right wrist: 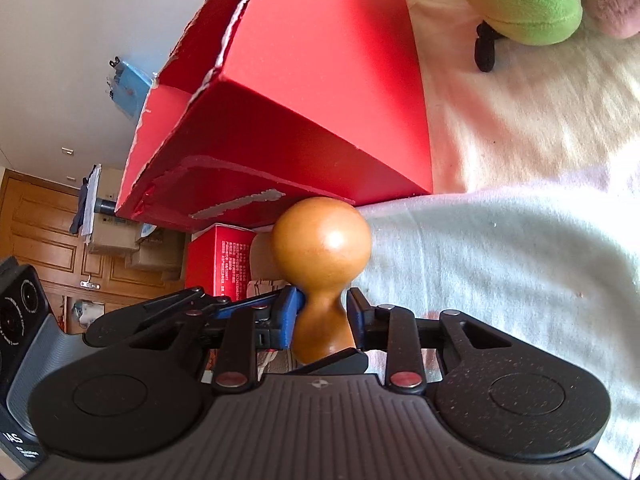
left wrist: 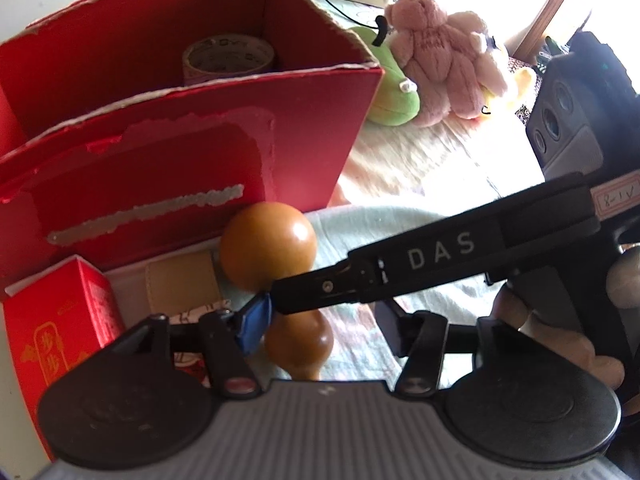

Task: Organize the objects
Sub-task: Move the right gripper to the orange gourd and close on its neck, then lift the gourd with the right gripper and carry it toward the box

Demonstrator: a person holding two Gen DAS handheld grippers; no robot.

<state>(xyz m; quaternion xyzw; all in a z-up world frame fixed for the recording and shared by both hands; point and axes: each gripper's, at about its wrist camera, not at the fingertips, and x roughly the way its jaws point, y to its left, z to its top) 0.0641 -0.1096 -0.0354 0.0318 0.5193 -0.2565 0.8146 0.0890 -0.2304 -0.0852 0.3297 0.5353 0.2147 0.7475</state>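
"DAS" in pale capitals on the black finger of the right gripper (left wrist: 332, 288), crossing the left wrist view. Handwritten "8-1" or similar on a pale label (left wrist: 618, 198) at the far right, not fully legible. Gold Chinese characters on the small red box (left wrist: 60, 320) at near left; white print on its side in the right wrist view, too small to read.

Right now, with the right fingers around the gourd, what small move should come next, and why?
Probably close the right gripper on the gourd: its narrow waist sits between the fingers, one blue pad touching, the other seemingly just apart. Then lift it toward the open red box.
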